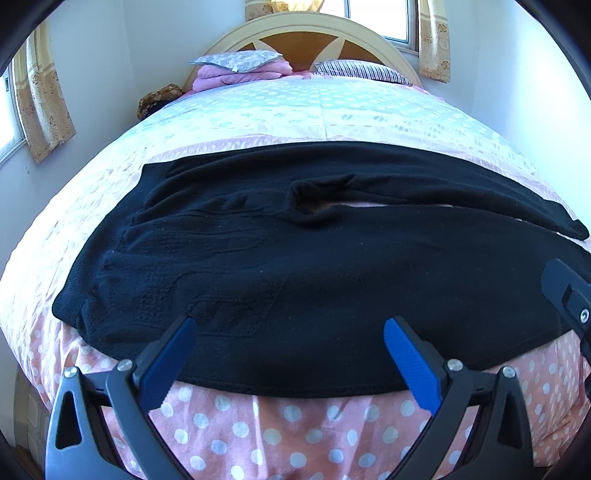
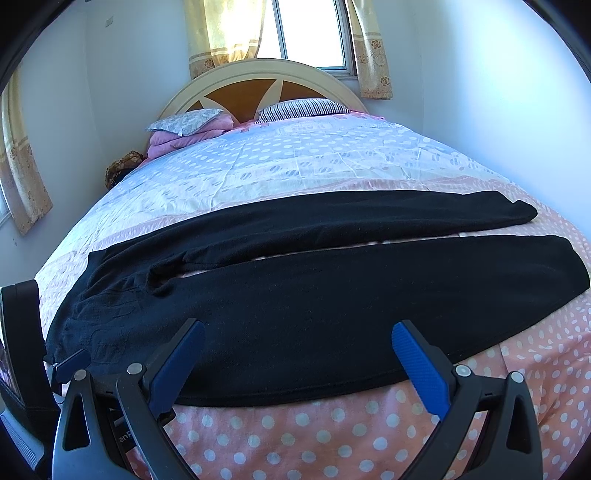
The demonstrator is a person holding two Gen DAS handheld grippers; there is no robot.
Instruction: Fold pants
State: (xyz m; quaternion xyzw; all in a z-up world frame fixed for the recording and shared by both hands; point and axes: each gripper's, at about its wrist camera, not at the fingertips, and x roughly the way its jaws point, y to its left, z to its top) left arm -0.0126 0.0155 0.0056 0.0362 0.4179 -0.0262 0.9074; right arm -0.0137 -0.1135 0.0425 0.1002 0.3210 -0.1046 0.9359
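- Black knit pants (image 1: 314, 280) (image 2: 295, 306) spread flat across the near end of the bed, waistband to the left, both legs running off to the right.
- Legs lying side by side with a thin strip of pink bedding showing between them; far leg ending short of the near one.
- Left gripper (image 1: 290, 330) hovering over the near edge of the cloth by the seat, blue fingers (image 1: 168, 369) spread wide, nothing between them.
- Right gripper (image 2: 298, 332) poised over the near leg, blue pads (image 2: 419, 367) wide apart too, holding nothing.
- Pink polka-dot bedspread (image 1: 280, 435) (image 2: 332, 439) underneath, dropping over the bed's front edge.
- Further back: grey floral pillow (image 2: 184, 122) on folded pink bedding, striped pillow (image 2: 303, 108) beside it, arched headboard (image 2: 258, 79) behind.
- Yellow curtains (image 2: 225, 33) framing the bright window above.
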